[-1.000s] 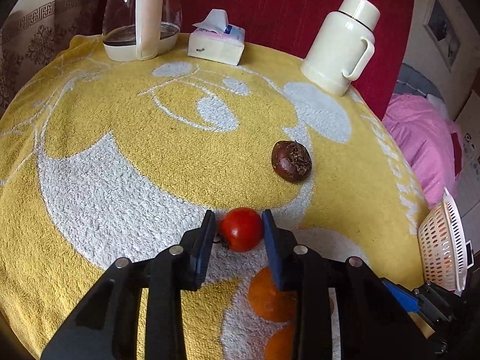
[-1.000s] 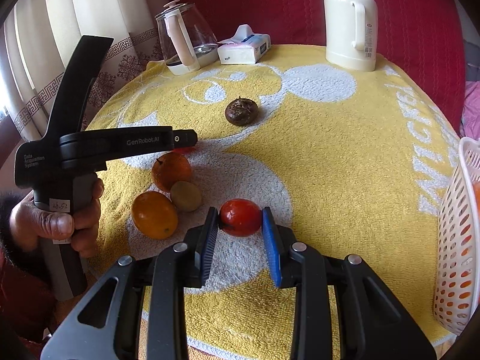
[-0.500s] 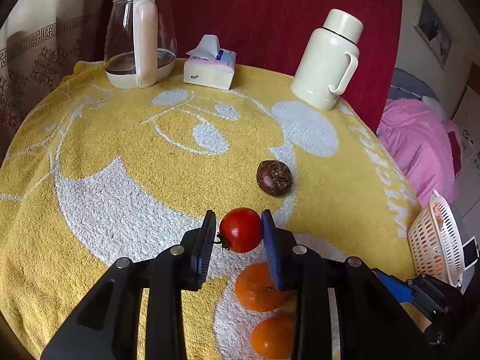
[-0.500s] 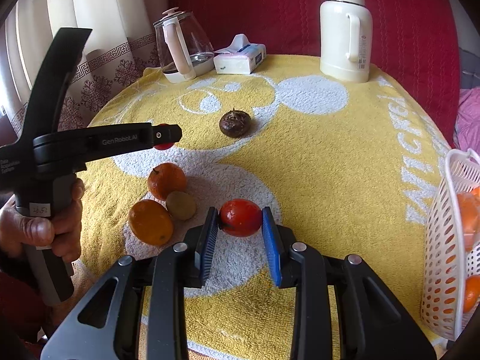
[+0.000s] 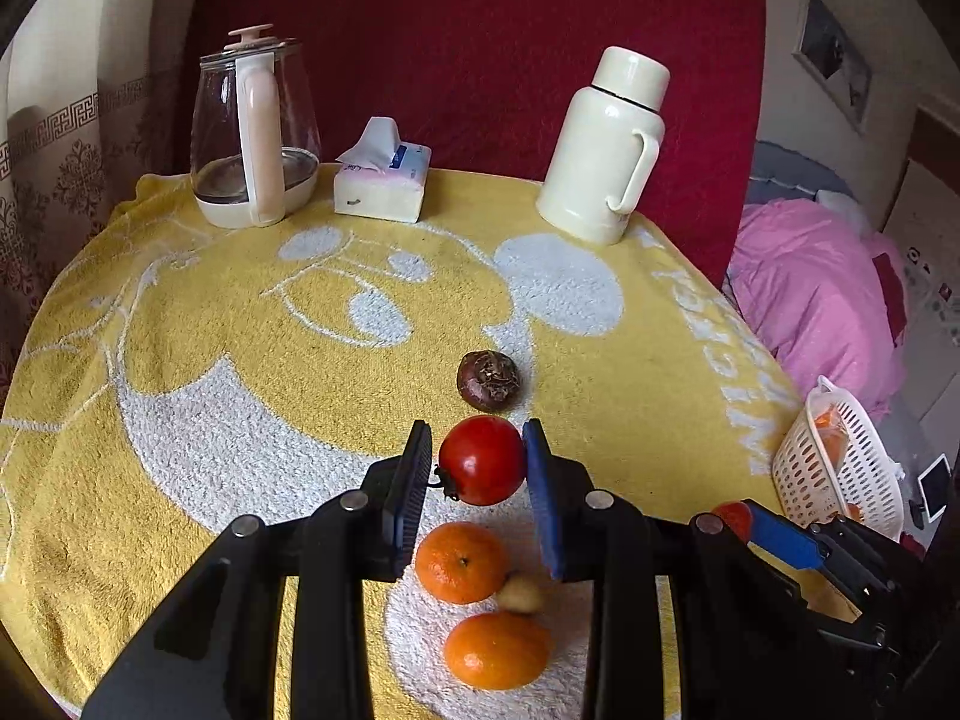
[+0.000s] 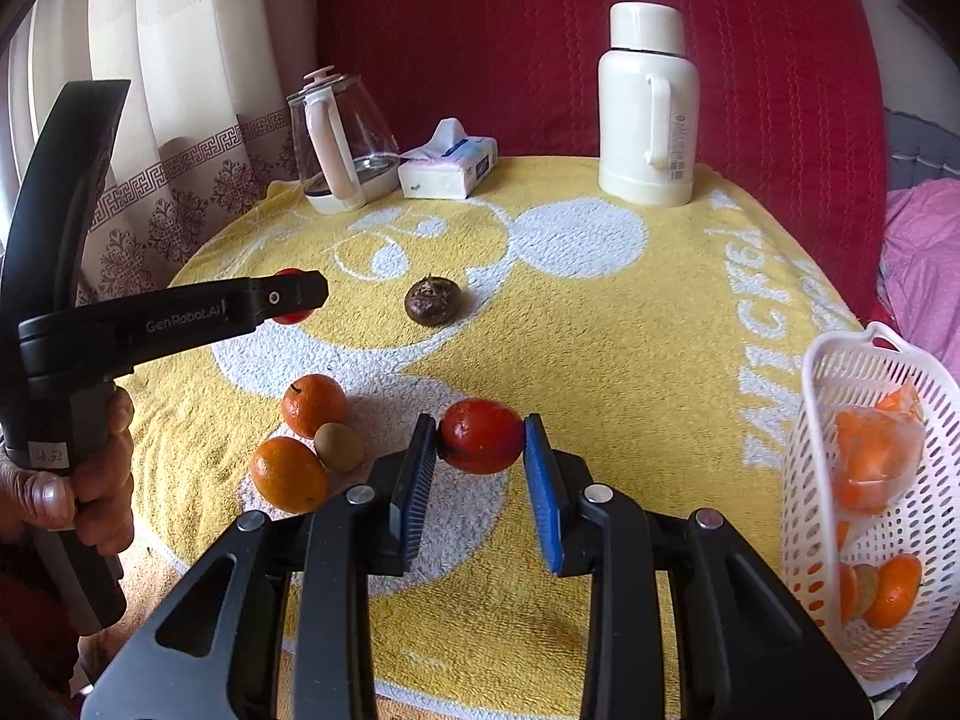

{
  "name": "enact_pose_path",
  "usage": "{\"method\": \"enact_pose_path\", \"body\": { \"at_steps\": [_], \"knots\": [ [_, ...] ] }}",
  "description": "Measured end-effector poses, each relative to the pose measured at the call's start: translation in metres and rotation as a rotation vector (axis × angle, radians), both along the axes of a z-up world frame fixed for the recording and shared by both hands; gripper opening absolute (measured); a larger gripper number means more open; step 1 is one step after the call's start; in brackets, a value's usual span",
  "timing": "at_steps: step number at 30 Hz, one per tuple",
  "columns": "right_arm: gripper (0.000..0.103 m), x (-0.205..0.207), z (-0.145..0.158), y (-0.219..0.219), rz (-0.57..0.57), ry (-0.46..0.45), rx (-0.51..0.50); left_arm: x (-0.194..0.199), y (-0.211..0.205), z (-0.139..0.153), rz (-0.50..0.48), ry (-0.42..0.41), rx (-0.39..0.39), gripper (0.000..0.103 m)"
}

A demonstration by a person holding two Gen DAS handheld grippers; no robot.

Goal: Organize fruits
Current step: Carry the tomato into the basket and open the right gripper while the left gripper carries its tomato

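Left wrist view: the left gripper is clenched on a red tomato, both blue pads pressed to its sides, and carries it clear of the yellow towel. Below the jaws lie two oranges with a small brownish fruit touching them; a dark brown fruit sits just beyond the tomato. At the right edge stands a white basket. The right gripper's blue pad shows low at right, with something red against it.

Right wrist view: the right gripper grasps a second red tomato, its pads tight on both sides, above the towel. To the left, a hand holds the left gripper, whose tip hides most of its tomato. The white basket, at right, contains orange fruit. A glass kettle, a tissue pack and a cream flask line the far edge.
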State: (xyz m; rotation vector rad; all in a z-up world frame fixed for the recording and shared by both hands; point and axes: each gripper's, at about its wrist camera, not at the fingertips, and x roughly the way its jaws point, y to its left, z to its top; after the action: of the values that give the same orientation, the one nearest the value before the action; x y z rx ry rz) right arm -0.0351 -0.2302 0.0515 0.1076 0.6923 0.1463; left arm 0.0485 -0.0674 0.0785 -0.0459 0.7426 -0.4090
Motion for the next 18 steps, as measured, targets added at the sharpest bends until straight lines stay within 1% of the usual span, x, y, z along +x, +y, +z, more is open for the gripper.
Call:
{"method": "enact_pose_path", "body": {
  "at_steps": [7, 18],
  "knots": [
    [0.031, -0.009, 0.008, -0.015, -0.037, -0.022, 0.013, -0.010, -0.008, 0.009, -0.019, -0.022, -0.003, 0.031],
    [0.031, -0.031, 0.029, -0.052, -0.137, -0.089, -0.018, -0.025, -0.038, 0.025, -0.083, -0.063, 0.004, 0.032]
  ]
}}
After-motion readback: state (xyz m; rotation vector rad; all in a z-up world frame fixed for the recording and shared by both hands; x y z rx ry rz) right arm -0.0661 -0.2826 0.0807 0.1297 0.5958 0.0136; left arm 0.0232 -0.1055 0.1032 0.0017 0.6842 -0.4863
